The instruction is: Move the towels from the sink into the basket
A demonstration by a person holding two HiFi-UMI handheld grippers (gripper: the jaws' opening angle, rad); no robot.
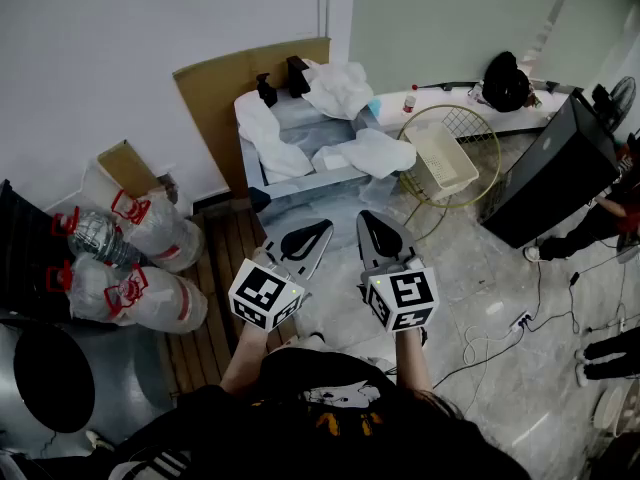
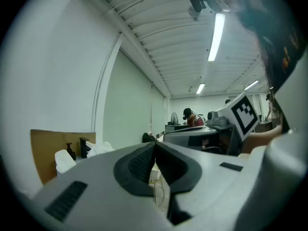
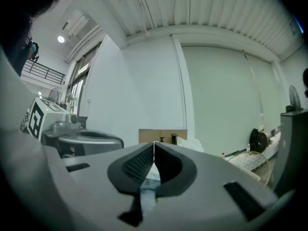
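A metal sink (image 1: 262, 173) stands against the wall with white towels (image 1: 272, 140) draped over its rim; one towel (image 1: 372, 153) hangs over its right front corner, another (image 1: 338, 88) lies at the back. A white basket (image 1: 440, 158) sits in a round wire frame to the sink's right. My left gripper (image 1: 322, 226) and right gripper (image 1: 366, 215) hover side by side in front of the sink, apart from the towels. Both are shut with nothing between the jaws. The left gripper (image 2: 155, 146) shows tips touching; the right gripper (image 3: 154, 145) likewise.
A cardboard sheet (image 1: 215, 88) leans behind the sink. Large water bottles (image 1: 140, 258) lie at the left beside a wooden pallet (image 1: 215, 298). A black monitor (image 1: 555, 173) and cables (image 1: 520, 318) are at the right. A black faucet (image 1: 296, 73) stands at the sink's back.
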